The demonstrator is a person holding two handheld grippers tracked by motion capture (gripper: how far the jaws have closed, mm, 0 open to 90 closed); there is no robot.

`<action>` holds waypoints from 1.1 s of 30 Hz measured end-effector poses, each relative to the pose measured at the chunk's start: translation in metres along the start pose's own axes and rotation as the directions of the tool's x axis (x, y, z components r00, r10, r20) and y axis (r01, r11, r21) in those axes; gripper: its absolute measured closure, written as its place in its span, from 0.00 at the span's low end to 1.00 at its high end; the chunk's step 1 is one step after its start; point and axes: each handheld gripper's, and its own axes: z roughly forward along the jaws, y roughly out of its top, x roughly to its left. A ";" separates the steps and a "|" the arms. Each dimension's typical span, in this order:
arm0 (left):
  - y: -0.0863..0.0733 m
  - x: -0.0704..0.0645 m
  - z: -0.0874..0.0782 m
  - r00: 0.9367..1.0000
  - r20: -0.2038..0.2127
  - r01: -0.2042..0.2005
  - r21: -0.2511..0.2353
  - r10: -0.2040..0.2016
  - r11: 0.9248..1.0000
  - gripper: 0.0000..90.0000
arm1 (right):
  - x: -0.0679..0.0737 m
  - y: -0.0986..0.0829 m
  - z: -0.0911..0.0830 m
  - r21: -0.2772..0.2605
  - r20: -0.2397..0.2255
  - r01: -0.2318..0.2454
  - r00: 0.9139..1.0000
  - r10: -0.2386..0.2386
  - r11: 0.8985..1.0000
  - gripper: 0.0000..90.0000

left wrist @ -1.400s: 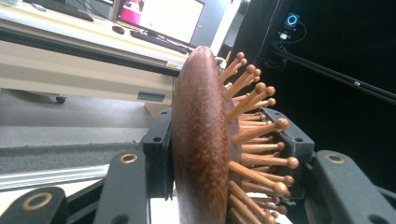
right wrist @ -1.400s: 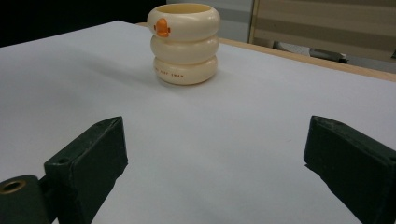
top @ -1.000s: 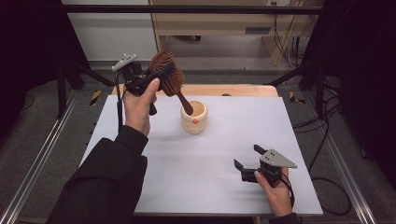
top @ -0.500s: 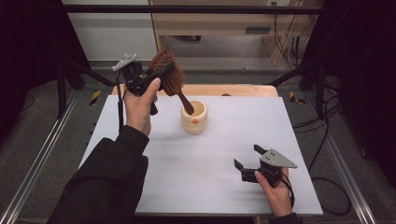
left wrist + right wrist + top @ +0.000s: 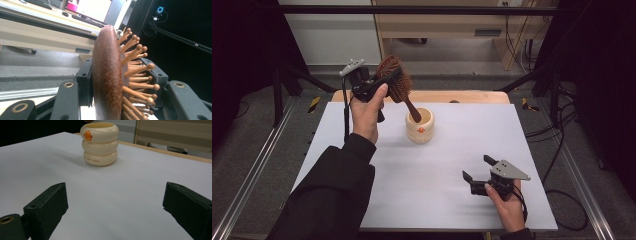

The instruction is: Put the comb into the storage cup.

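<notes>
My left gripper [image 5: 384, 84] is raised over the back left of the table, shut on the head of a brown wooden hairbrush [image 5: 396, 80]. The brush slants down to the right, and its handle tip [image 5: 416, 118] dips into the mouth of a cream ringed cup [image 5: 420, 129]. In the left gripper view the brush head [image 5: 107, 75] stands edge-on between the jaws of the left gripper [image 5: 120, 85], with its wooden pins pointing right. My right gripper [image 5: 477, 171] rests open near the front right of the table. The right gripper view has the cup [image 5: 100, 143] farther off beyond the right gripper [image 5: 115, 202].
A white sheet [image 5: 362, 160] covers the table, with a wooden strip [image 5: 472, 96] along the far edge. A black cable [image 5: 345, 112] hangs from the left gripper. Metal rails [image 5: 257, 165] run along the left side, and cables [image 5: 562, 150] lie on the floor at the right.
The left gripper and the brush have shifted slightly to the right, the handle tip staying at the cup's mouth. The right gripper has not moved.
</notes>
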 end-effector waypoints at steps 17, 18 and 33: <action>-0.010 0.002 0.015 1.000 -0.012 -0.007 0.012 0.007 1.000 0.56 | -0.001 0.000 -0.001 -0.002 -0.002 -0.003 1.000 0.003 1.000 0.07; -0.010 0.002 0.016 1.000 -0.012 -0.012 0.015 0.012 1.000 0.56 | -0.001 0.000 -0.001 -0.003 -0.003 -0.004 1.000 0.004 1.000 0.07; -0.018 0.002 0.024 0.999 -0.018 -0.031 0.027 0.032 0.999 0.56 | -0.001 0.000 -0.001 -0.004 -0.006 -0.006 1.000 0.006 1.000 0.07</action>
